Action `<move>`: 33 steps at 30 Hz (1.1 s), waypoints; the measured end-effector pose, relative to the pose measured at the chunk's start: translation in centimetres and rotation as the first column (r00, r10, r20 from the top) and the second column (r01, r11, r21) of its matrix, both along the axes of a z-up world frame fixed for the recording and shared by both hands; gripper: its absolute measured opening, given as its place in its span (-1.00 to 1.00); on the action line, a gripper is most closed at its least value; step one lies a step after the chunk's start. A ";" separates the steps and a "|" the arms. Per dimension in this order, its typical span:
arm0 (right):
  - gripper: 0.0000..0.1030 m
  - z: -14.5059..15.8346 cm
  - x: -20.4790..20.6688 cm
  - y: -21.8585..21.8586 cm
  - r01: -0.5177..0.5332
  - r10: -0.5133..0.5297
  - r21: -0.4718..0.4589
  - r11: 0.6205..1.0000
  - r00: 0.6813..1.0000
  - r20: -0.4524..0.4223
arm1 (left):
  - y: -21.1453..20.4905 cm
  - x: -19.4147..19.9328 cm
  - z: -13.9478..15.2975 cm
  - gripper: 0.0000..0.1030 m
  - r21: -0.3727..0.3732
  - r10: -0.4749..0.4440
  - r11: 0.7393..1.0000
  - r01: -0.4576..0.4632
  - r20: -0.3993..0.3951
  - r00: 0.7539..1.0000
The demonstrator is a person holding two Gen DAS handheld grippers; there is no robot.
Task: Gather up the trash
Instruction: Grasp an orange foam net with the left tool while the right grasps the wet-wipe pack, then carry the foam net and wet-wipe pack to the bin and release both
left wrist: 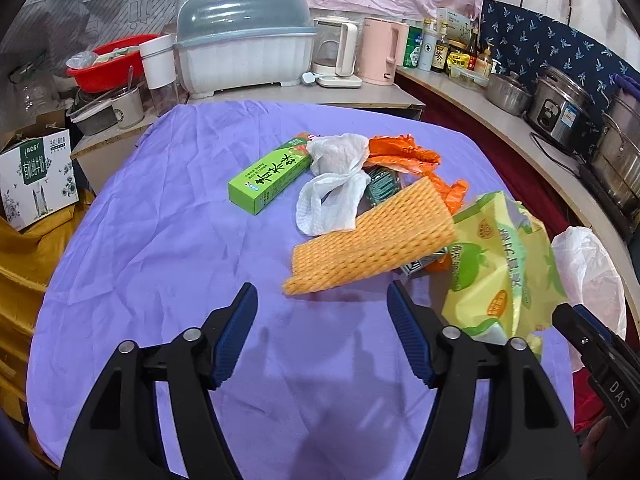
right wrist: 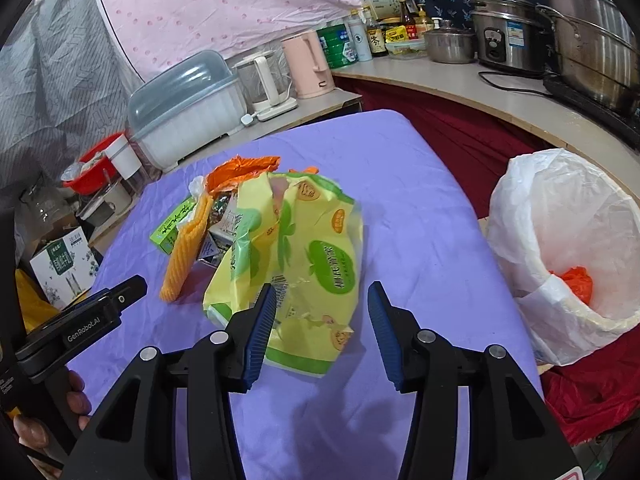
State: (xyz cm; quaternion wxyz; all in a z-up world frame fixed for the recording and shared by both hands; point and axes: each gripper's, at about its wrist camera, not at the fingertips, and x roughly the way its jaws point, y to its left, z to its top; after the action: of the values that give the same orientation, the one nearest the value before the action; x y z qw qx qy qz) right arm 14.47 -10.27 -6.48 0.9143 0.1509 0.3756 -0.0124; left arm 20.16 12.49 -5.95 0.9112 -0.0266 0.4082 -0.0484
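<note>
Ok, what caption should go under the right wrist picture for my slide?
Open right gripper hovers by a yellow-green wrapper on the purple cloth, lined bin alongside.

Bare purple cloth (left wrist: 168, 248) lies clear left of the trash pile (left wrist: 372, 216); lined bin (right wrist: 568, 248) stands right.

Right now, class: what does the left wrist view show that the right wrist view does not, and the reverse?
Left wrist only: the white tissue spread out beside the green box, and the open, empty left gripper.

Right wrist only: inside the lined bin, an orange scrap; the open right gripper.

Both: the yellow-green bag, the orange foam net, the purple cloth.
</note>
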 end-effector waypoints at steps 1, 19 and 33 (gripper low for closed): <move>-0.09 -0.1 0.3 0.2 -0.001 0.001 -0.002 1.000 1.000 -0.003 | 0.1 0.1 -0.2 0.40 -0.001 -0.003 1.000 0.003 0.003 1.000; -0.39 -3.0 4.0 0.9 0.003 -0.004 -0.012 1.000 0.997 -0.078 | -2.9 4.3 -4.2 0.41 0.072 -0.136 0.988 0.136 -0.008 0.991; -0.96 -2.5 3.2 0.0 0.027 -0.026 0.013 1.000 0.998 -0.057 | -3.2 4.1 -4.1 -0.75 0.034 -0.151 0.988 0.152 -0.027 0.988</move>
State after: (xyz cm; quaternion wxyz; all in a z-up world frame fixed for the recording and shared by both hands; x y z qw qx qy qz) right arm 17.69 -10.24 -8.93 0.9019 0.1619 0.3995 -0.0263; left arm 24.25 9.25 -10.06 0.9002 0.0201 0.4210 -0.1098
